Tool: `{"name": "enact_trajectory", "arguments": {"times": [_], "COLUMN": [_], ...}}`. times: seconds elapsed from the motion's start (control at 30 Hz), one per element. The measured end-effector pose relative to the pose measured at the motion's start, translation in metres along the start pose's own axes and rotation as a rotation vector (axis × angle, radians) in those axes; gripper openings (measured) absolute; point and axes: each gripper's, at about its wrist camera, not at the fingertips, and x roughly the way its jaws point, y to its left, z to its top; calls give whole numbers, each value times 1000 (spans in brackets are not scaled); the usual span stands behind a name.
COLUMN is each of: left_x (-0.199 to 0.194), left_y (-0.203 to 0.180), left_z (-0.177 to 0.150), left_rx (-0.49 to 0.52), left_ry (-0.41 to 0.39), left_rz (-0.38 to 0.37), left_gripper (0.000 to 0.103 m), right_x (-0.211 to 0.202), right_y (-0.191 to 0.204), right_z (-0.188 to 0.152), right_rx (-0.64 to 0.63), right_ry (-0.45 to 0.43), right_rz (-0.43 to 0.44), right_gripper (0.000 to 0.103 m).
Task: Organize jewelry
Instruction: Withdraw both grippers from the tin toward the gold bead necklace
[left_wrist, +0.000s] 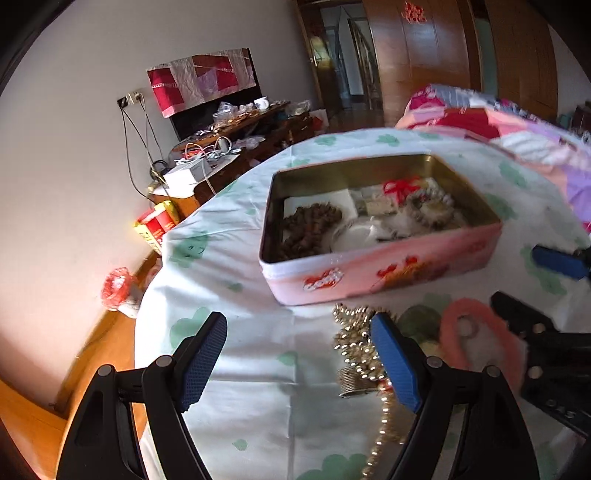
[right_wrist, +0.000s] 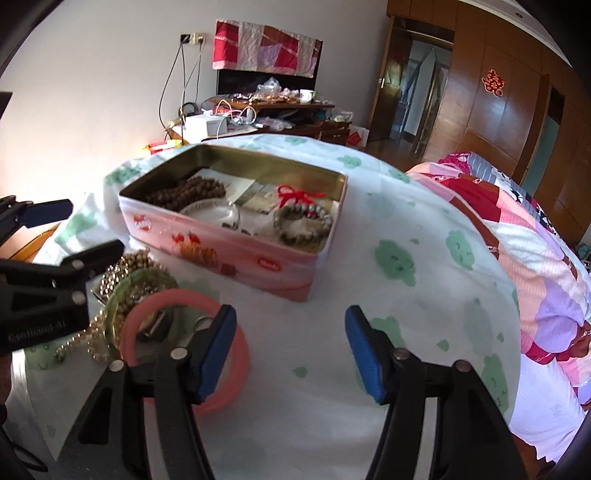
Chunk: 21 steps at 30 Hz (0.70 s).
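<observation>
A pink tin box (left_wrist: 380, 266) (right_wrist: 221, 254) stands open on the white cloth with green clouds. It holds brown wooden beads (left_wrist: 306, 225) (right_wrist: 184, 192), a grey bead bracelet with a red bow (right_wrist: 303, 218) and a clear round item (left_wrist: 354, 232). In front of the box lies a pile: a gold bead chain (left_wrist: 354, 339) (right_wrist: 125, 269), a green bangle (right_wrist: 122, 295) and a pink bangle (left_wrist: 480, 332) (right_wrist: 184, 347). My left gripper (left_wrist: 299, 362) is open and empty, its right finger over the gold chain. My right gripper (right_wrist: 291, 354) is open and empty, its left finger over the pink bangle.
A patchwork quilt (right_wrist: 517, 240) lies to the right on the bed. A cluttered wooden desk (right_wrist: 277, 114) with cables stands against the far wall. The bed edge and wooden floor (left_wrist: 103, 354) are at the left.
</observation>
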Motion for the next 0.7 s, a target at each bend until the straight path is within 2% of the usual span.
{"name": "enact_trajectory", "arguments": {"times": [0.1, 0.2, 0.27, 0.37, 0.47, 0.63, 0.7], "left_x": [10, 13, 12, 12, 9, 9, 8], "left_y": [3, 14, 19, 30, 36, 41, 34], "left_z": [-5, -8, -10, -12, -16, -17, -17], "left_rx": [-6, -41, -42, -79, -90, -119, -96], "left_ry": [32, 32, 24, 24, 20, 16, 10], "left_rz": [0, -3, 16, 1, 31, -11, -34], "left_gripper": [82, 84, 84, 84, 84, 83, 83], "right_x": [1, 5, 5, 10, 11, 11, 10], "right_y": [4, 8, 5, -1, -9, -19, -16], "right_z": [-1, -3, -4, -6, -10, -13, -14], "right_rx": [-27, -53, -46, -32, -20, 10, -4], "right_ry": [5, 38, 42, 81, 101, 112, 104], "right_rz": [-8, -16, -27, -33, -70, -70, -67], "right_gripper": [64, 66, 66, 66, 66, 65, 60]}}
